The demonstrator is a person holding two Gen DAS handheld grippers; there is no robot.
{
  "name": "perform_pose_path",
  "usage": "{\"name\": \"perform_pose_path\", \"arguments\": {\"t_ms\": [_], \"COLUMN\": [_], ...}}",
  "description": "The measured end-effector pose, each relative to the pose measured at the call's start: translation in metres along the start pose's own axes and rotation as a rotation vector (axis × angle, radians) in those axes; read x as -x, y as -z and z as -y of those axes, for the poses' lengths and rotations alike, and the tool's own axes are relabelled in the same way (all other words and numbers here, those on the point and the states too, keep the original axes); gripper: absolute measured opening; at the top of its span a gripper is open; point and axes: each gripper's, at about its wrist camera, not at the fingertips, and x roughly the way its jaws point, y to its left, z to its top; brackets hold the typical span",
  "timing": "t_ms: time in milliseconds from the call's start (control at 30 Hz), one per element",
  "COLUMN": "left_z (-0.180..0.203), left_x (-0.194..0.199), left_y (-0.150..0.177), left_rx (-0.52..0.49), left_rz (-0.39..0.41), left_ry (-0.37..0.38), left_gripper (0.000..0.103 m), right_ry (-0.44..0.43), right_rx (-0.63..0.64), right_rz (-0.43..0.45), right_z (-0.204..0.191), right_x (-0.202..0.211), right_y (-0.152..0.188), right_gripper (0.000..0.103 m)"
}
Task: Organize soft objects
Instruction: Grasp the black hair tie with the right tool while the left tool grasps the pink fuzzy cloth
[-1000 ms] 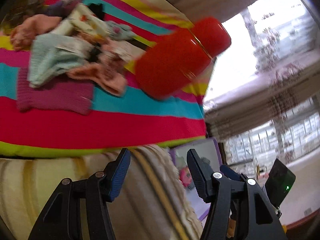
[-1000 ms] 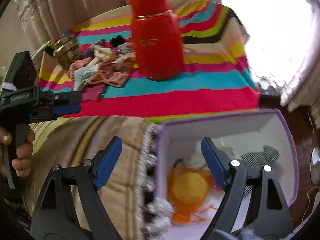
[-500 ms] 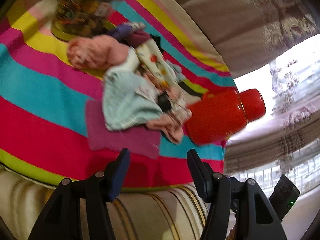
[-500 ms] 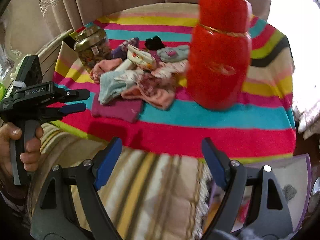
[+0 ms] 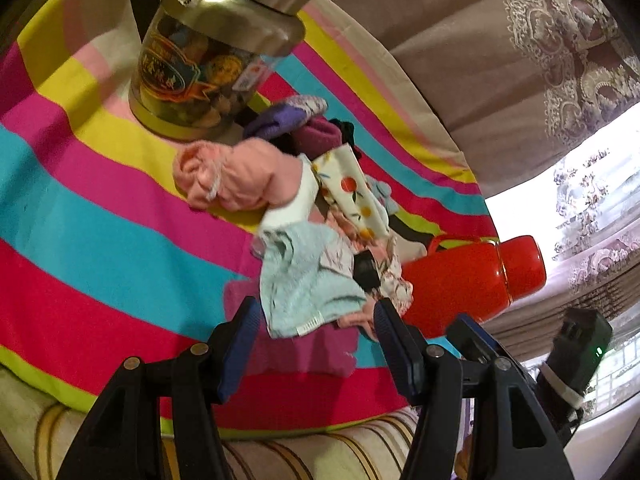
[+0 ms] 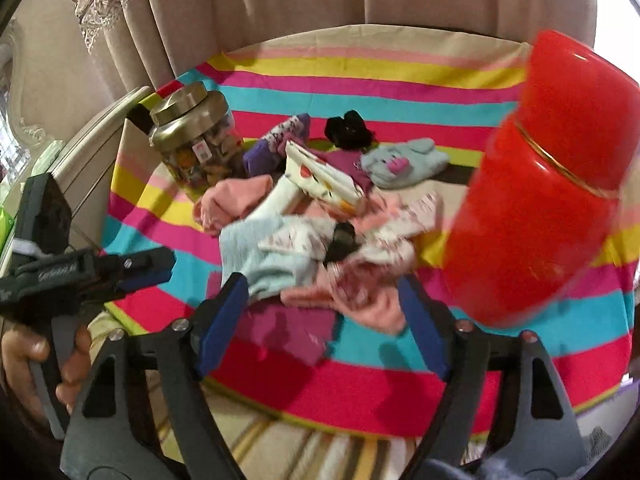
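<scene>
On the striped cloth (image 6: pixel 360 76), a pile of socks (image 6: pixel 312 232) lies between a glass jar (image 6: pixel 196 148) and a red flask (image 6: pixel 544 184).
Both grippers point down at its near edge: left gripper (image 5: pixel 316 338) fingers apart, empty; right gripper (image 6: pixel 324 320) fingers closing, nothing between them yet. A hand (image 6: pixel 28 356) grips the left tool's handle.

The sock pile (image 5: pixel 312 240) on the striped cloth (image 5: pixel 80 240) is being viewed closely, downward, from both wrists; the red flask (image 6: pixel 536 208) and jar (image 6: pixel 192 148) are being shared.
</scene>
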Motion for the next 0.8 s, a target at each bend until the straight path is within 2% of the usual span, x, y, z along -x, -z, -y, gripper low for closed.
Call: {"name": "perform_pose_path", "arguments": {"t_ms": [333,533,667,800], "left_z": [-0.016,-0.026,-0.027,-0.029], "left_x": [-0.004,-0.011,-0.024,-0.047], "left_y": [-0.024,-0.048,-0.066,-0.076], "left_rx": [0.017,0.018,-0.028,-0.067], "left_rz": [0.044,0.086,0.099,0.082], "left_ry": [-0.012,-0.037,-0.091,-0.16], "left_gripper": [0.06,0.06,0.06,0.06], "right_ry": [0.023,0.033,0.035,0.027], "right_rx": [0.023,0.01,0.005,-0.011], "right_rz": [-0.04,-0.091,-0.123,-0.141], "right_z": [-0.004,0.005,0.01,0.015], "right_x": [-0.064,-0.093,-0.106,-0.113], "right_y": [-0.018,-0.018,-0.013,-0.008], "right_gripper": [0.053,0.05,0.049,0.043]}}
